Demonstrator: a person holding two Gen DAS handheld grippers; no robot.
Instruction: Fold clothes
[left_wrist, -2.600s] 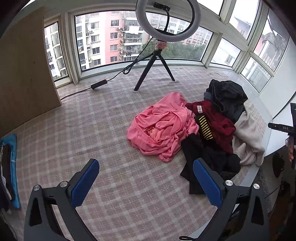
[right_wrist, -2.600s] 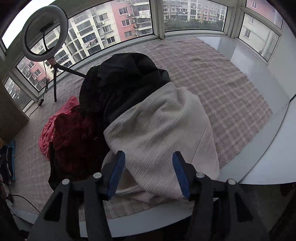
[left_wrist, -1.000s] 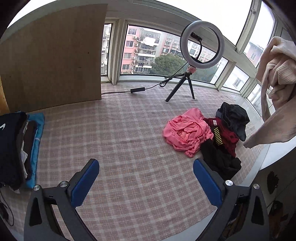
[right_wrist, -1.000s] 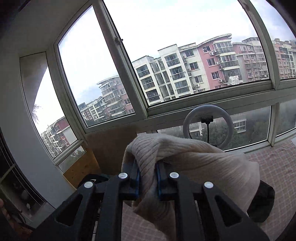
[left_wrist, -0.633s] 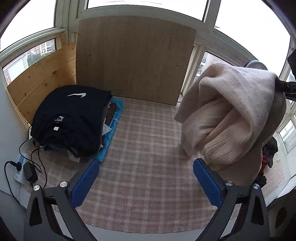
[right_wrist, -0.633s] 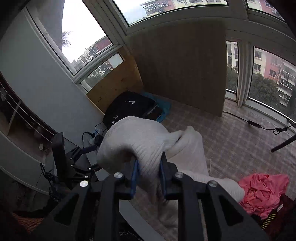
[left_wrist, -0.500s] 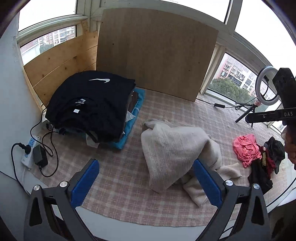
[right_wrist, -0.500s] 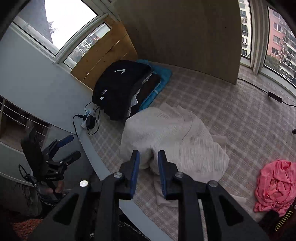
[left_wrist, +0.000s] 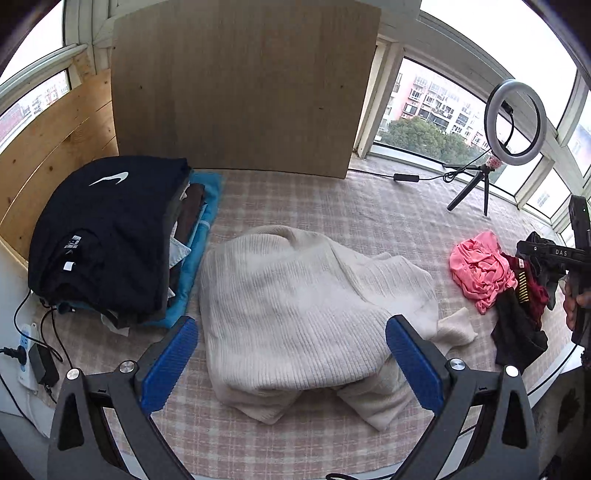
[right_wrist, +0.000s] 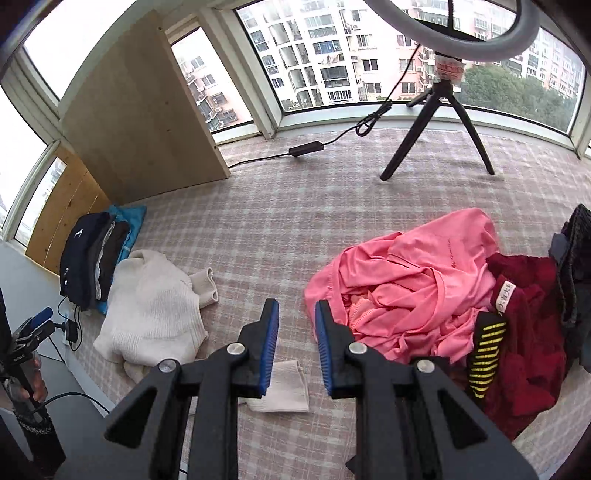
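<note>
A cream knit sweater (left_wrist: 306, 306) lies crumpled on the plaid mat, just ahead of my left gripper (left_wrist: 291, 365), which is wide open and empty above its near edge. In the right wrist view the sweater (right_wrist: 151, 310) lies at the left, with a sleeve cuff (right_wrist: 280, 387) under my right gripper (right_wrist: 295, 350). The right gripper is open with a narrow gap, empty, above the mat between the sweater and a pink shirt (right_wrist: 410, 280). The right gripper's handle shows at the left wrist view's right edge.
A stack of folded clothes topped by a black Nike shirt (left_wrist: 103, 236) sits left of the sweater. A pile with pink (left_wrist: 480, 269), dark red (right_wrist: 524, 332) and black garments lies at the right. A ring light on a tripod (left_wrist: 513, 122), its cable and a wooden board (left_wrist: 240, 85) stand behind. A power strip (left_wrist: 26, 354) lies at the left edge.
My right gripper let go of the cream sweater, opened slightly and swung right toward the pink shirt. The sweater now lies spread on the mat; my left gripper came closer to it.
</note>
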